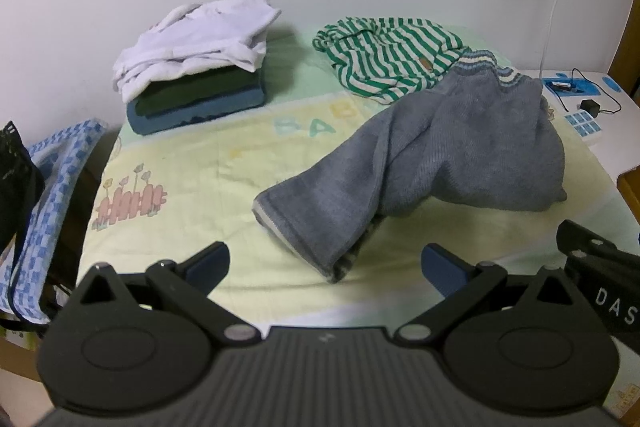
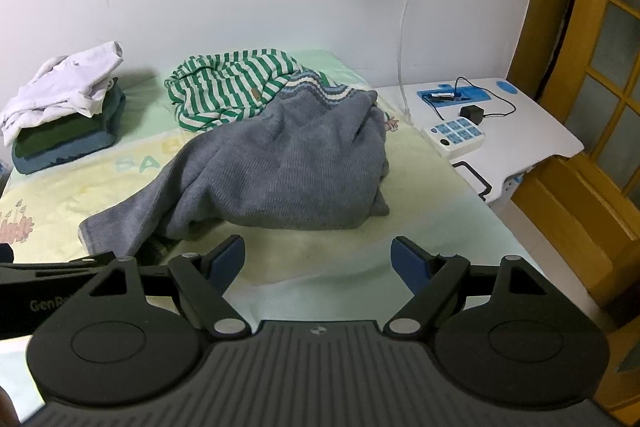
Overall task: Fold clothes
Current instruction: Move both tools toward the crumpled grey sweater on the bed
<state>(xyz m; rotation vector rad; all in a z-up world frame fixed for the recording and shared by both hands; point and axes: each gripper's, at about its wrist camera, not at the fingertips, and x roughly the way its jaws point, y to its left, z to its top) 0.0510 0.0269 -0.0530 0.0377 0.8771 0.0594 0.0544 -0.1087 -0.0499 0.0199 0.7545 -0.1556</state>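
The grey knit sweater (image 1: 440, 155) lies crumpled on the bed just ahead of both empty, wide-open claws, left claw (image 1: 326, 267) and right claw (image 2: 318, 261); soft and floppy, it looks best gripped at its hem corners.

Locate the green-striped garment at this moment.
The green-striped garment lies crumpled at the bed's far side by the wall, between the folded stack and the grey sweater overlapping it.

A white table (image 2: 520, 131) is seen beside the bed (image 2: 312, 255). On the table, a white-and-blue device (image 2: 456, 135) lies near a black adapter (image 2: 472, 113). A wooden door (image 2: 600, 75) stands beyond the table.
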